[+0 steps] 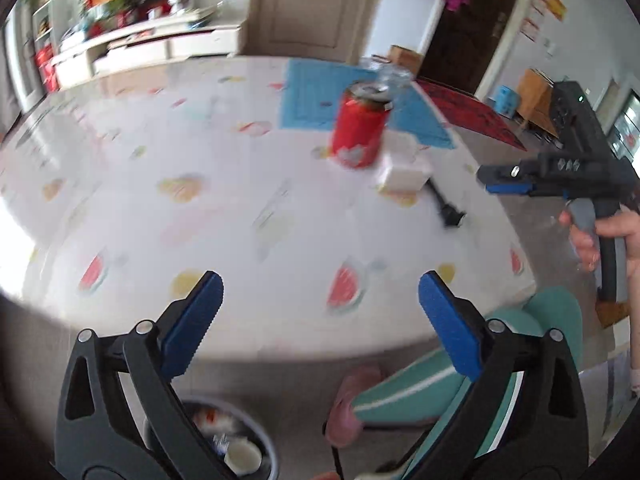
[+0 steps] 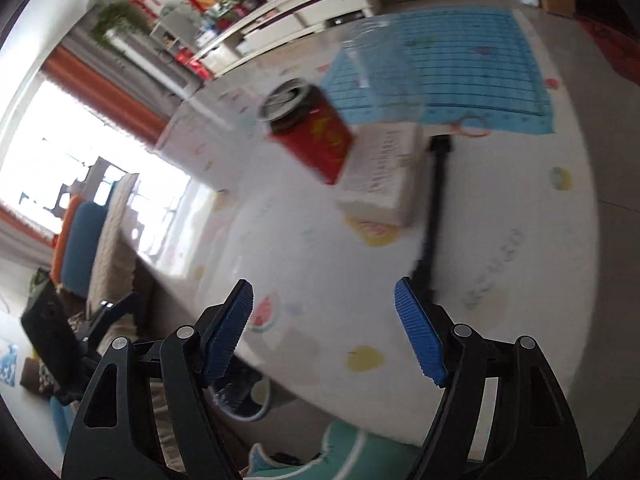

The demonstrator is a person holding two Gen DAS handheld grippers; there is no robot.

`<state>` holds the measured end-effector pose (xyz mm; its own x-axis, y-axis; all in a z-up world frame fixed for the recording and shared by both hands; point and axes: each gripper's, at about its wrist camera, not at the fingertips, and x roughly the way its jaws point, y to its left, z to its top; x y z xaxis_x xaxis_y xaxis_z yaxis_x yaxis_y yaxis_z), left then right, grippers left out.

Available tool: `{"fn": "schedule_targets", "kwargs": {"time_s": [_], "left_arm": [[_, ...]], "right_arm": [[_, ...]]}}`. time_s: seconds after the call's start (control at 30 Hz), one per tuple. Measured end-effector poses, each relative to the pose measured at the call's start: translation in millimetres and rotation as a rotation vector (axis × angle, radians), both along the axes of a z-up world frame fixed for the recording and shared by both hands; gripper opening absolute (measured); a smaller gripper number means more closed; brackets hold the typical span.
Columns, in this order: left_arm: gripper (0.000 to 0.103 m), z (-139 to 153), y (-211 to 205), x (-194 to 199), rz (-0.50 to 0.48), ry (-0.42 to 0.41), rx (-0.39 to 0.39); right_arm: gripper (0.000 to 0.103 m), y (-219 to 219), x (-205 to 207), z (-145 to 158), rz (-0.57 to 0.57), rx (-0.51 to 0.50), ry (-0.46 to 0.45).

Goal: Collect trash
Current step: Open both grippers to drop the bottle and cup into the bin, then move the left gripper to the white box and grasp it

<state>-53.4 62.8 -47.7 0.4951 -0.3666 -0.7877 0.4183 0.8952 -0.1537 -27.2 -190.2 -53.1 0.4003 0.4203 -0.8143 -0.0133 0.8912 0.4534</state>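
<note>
Both sets of fingers spread, empty: left gripper, right gripper. Red can upright, blurred, top opened, upper centre on fruit-print surface, touching white box. Left view alone shows grey bin with scraps, lower left.

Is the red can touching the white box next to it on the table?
Cannot tell. In both wrist views the red can overlaps the white box, but motion blur hides whether they meet or a gap lies between them.
</note>
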Motion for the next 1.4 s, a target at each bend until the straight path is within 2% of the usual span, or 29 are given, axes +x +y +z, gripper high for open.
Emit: {"fn": "schedule_targets", "kwargs": {"time_s": [0.13, 0.27, 0.3, 0.4, 0.47, 0.6, 0.63, 0.67, 0.8, 0.87, 0.97, 1.13, 1.2, 1.23, 1.3, 1.4], "left_arm": [[0.096, -5.6, -61.2, 33.5, -0.056, 0.0, 0.011], [0.096, -16.7, -96.2, 55.8, -0.108, 0.035, 0.032], [0.096, -19.4, -100.2, 59.3, -0.118, 0.044, 0.037], [0.096, -29.3, -113.1, 69.7, -0.154, 0.063, 0.054], [0.096, -33.5, -113.3, 77.0, -0.172, 0.086, 0.038], [0.096, -39.9, -114.6, 94.4, -0.148, 0.123, 0.001], [0.096, -42.1, -115.5, 98.0, -0.144, 0.131, -0.004], [0.096, -44.1, -116.8, 100.1, -0.142, 0.134, -0.001], [0.096, -54.6, -125.8, 105.9, -0.142, 0.149, 0.011], [0.096, -58.0, -131.3, 107.1, -0.141, 0.151, 0.022], [0.096, -61.0, -139.8, 108.7, -0.139, 0.136, 0.031], [0.096, -68.9, -154.4, 113.4, -0.113, 0.124, 0.049], [0.093, -72.8, -160.3, 114.5, -0.106, 0.12, 0.062], [0.087, -74.8, -162.5, 114.9, -0.109, 0.122, 0.063], [0.069, -81.3, -168.2, 117.1, -0.116, 0.14, 0.085], [0.066, -91.1, -170.5, 119.4, -0.116, 0.161, 0.115]], "right_arm": [[0.075, -4.4, 1.9, -22.8, -0.005, -0.092, 0.008], [0.075, 4.5, 8.1, -38.2, 0.041, -0.165, -0.001], [0.075, 5.2, 12.1, -42.0, 0.05, -0.166, 0.0], [0.065, 7.1, 21.6, -50.8, 0.074, -0.173, 0.01], [0.06, 7.9, 25.4, -56.1, 0.085, -0.184, 0.022], [0.058, 11.3, 28.9, -60.4, 0.117, -0.199, 0.029], [0.054, 12.2, 30.0, -62.9, 0.127, -0.208, 0.032], [0.051, 12.9, 29.8, -63.4, 0.131, -0.212, 0.032], [0.049, 12.4, 31.1, -67.5, 0.138, -0.234, 0.035], [0.038, 12.4, 30.2, -71.2, 0.15, -0.271, 0.041], [0.028, 3.5, 29.7, -72.6, 0.141, -0.258, 0.04], [0.027, -11.1, 27.8, -74.0, 0.131, -0.242, 0.041], [0.027, -14.0, 26.2, -74.6, 0.135, -0.24, 0.036], [0.027, -15.3, 25.9, -75.1, 0.137, -0.234, 0.035], [0.027, -18.8, 25.7, -75.7, 0.136, -0.23, 0.032], [0.026, -24.8, 24.8, -76.6, 0.134, -0.22, 0.032]]}}
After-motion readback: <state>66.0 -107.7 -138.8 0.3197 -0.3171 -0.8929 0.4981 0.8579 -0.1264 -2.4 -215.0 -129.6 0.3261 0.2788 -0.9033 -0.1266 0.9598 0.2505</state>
